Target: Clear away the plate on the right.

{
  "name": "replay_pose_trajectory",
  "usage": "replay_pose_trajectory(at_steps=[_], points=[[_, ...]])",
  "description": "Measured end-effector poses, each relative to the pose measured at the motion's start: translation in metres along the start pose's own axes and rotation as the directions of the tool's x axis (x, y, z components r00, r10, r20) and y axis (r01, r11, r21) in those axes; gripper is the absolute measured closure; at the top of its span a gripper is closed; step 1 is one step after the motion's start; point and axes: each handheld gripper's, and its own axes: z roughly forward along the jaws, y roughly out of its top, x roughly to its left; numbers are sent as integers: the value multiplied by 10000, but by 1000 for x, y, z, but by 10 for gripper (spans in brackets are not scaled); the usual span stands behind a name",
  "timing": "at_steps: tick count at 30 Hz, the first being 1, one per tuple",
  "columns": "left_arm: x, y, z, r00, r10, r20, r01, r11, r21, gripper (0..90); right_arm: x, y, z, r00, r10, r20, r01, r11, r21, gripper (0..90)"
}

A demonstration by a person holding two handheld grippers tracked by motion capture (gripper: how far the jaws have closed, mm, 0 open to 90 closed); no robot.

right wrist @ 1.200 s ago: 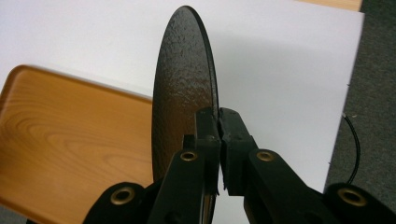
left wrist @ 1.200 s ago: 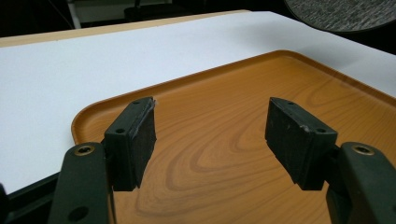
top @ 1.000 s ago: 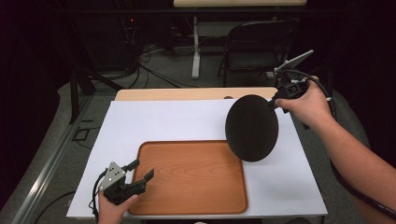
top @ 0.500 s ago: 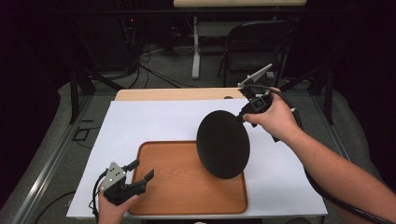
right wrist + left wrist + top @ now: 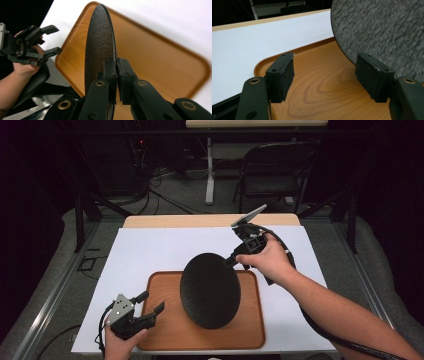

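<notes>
A round black plate [image 5: 210, 290] hangs tilted above the wooden tray [image 5: 250, 332], held by its upper right rim. My right gripper [image 5: 231, 262] is shut on that rim. Edge-on in the right gripper view, the plate [image 5: 98, 45] stands between the two pressed jaws of my right gripper [image 5: 116, 72]. My left gripper [image 5: 150, 304] rests open at the tray's near left corner, nothing between its fingers. In the left gripper view, the open left gripper [image 5: 324, 75] looks over the tray [image 5: 322, 87], and the plate's speckled underside [image 5: 382, 35] hangs at the upper right.
The tray lies on a white sheet [image 5: 150, 250] that covers the table; a strip of bare wood [image 5: 180, 221] shows at the far edge. A folding chair [image 5: 275, 170] and cables stand on the floor beyond. The sheet is bare to the left and behind the tray.
My right gripper has carried the plate leftward and toward me, from beyond the tray's right end to over the tray's middle. The left gripper has stayed put.
</notes>
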Motion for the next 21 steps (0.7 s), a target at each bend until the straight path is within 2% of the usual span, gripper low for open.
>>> replay_pose_trajectory(at_steps=[6,12,17,21], points=[[0,0,0,10000,25,11,-25,10000,-4,318,-1,-5,23,9994,21,-349,-13,9997,227,865],[0,0,-1,10000,3,24,-3,10000,-26,318,-12,-10,42,9961,407,-783,-389,9989,246,861],[0,0,-1,10000,33,32,-33,10000,-19,319,-20,-14,51,9936,753,-842,-726,9968,348,860],[0,0,-1,10000,28,51,-28,10000,-19,319,-27,-19,56,9897,949,-1070,-925,9953,271,863]])
